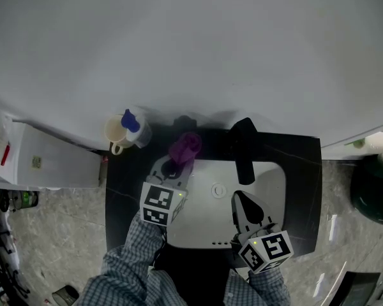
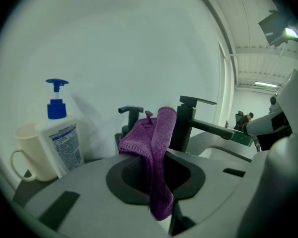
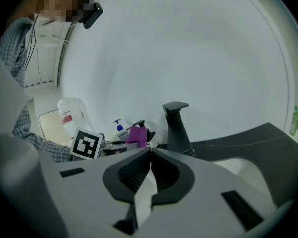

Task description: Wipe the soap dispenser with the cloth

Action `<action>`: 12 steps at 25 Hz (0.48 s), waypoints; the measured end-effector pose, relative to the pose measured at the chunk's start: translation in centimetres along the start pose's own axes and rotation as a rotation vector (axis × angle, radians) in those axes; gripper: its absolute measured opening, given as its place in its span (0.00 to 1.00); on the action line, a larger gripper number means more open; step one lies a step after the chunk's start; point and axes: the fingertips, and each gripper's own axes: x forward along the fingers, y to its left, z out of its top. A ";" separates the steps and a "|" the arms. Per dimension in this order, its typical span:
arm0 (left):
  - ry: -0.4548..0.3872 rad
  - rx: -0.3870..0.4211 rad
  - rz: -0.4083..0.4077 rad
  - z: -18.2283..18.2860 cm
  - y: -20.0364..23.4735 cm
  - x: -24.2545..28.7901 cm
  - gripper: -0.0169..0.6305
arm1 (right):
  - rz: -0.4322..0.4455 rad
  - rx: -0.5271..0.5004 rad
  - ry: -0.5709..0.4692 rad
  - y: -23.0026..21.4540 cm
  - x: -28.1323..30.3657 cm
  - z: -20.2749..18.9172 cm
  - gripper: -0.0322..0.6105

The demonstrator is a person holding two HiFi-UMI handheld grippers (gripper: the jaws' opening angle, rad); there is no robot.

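- Head view, far left: white container [image 1: 48, 161] beside the black counter [image 1: 306, 190].
- Cream mug [image 1: 114, 133] at the counter's back left corner, with a blue-capped pump bottle [image 1: 135, 127] just beside it.
- Your left gripper [image 1: 172, 169] has its jaws clamped on the purple cloth [image 1: 186, 146], which bunches above the tips and hangs down between them.
- Black soap dispenser [image 1: 185, 122] stands at the wall, directly behind the cloth. No view settles whether they touch.
- White sink basin [image 1: 204, 225] is set into the counter.
- Black faucet [image 1: 244, 146] stands right of the dispenser, its spout over the basin.
- Your right gripper [image 1: 238, 198] hangs over the basin's right half, with its jaws closed together and nothing between them.
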 end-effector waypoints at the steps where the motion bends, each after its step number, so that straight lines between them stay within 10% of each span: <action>1: -0.005 -0.004 0.013 0.0 0.4 -0.4 0.11 | 0.003 -0.002 -0.001 0.2 0.0 0.1 0.08; 12: -0.047 -0.010 0.056 0.9 1.3 -6.1 0.11 | 0.047 -0.041 -0.026 3.2 0.4 1.1 0.08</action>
